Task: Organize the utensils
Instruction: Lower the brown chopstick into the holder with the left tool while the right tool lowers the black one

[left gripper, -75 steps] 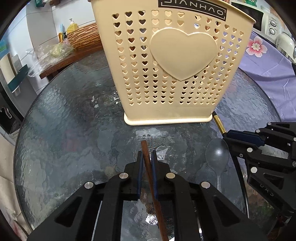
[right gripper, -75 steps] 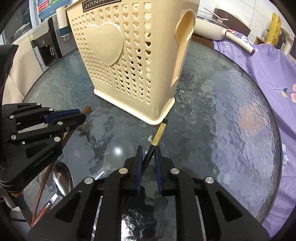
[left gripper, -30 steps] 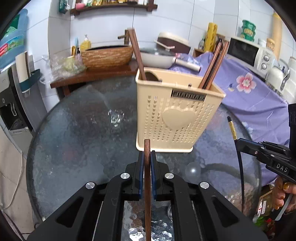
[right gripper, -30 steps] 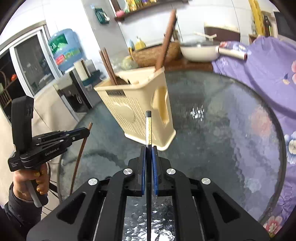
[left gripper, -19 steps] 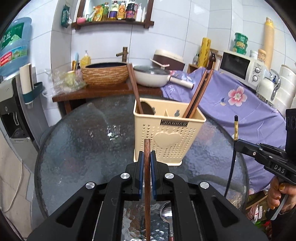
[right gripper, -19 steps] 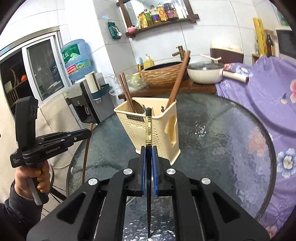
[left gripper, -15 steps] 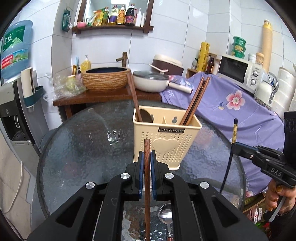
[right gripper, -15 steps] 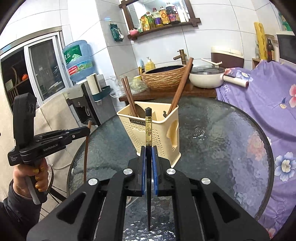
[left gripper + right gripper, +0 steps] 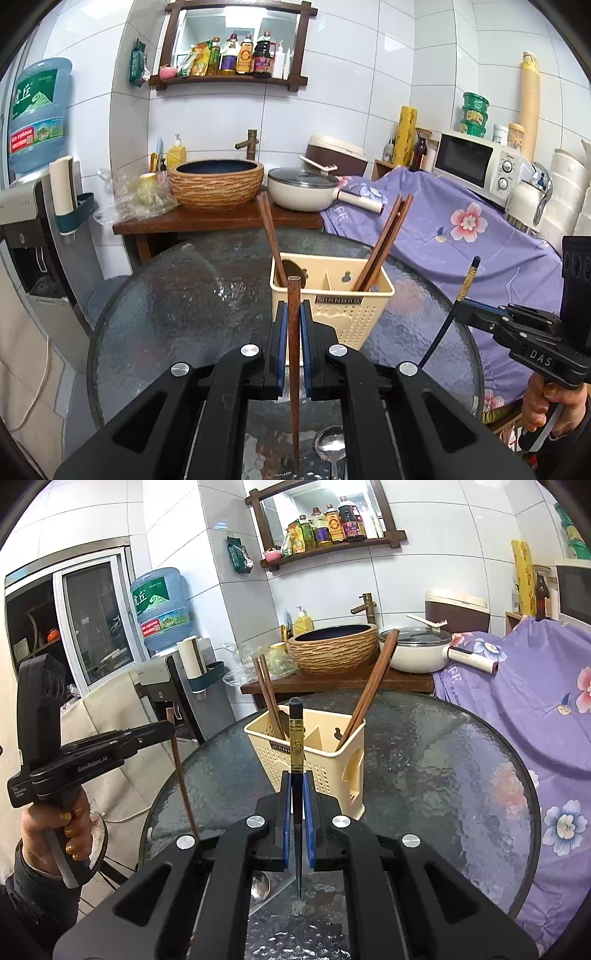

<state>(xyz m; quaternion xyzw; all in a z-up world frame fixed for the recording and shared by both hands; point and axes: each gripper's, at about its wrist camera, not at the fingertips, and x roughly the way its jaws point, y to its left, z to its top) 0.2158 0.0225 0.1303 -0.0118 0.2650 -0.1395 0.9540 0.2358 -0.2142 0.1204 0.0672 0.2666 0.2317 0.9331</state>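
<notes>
- While both tools hang above the glass table (image 9: 177, 302), the left gripper (image 9: 294, 325) is clamped on a brown chopstick (image 9: 293, 354) and the right gripper (image 9: 296, 805) on a black chopstick (image 9: 296, 746), both upright.
- Each stick's lower end hangs free; it could swing in the pads and strike the rim of the cream holder (image 9: 332, 295) ahead at mid-table.
- Chopsticks lean in both outer compartments, narrowing the openings; bare glass surrounds the holder.
- A spoon (image 9: 330, 448) lies below the tools.

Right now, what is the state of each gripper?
Left gripper: closed on the brown chopstick.
Right gripper: closed on the black chopstick.
</notes>
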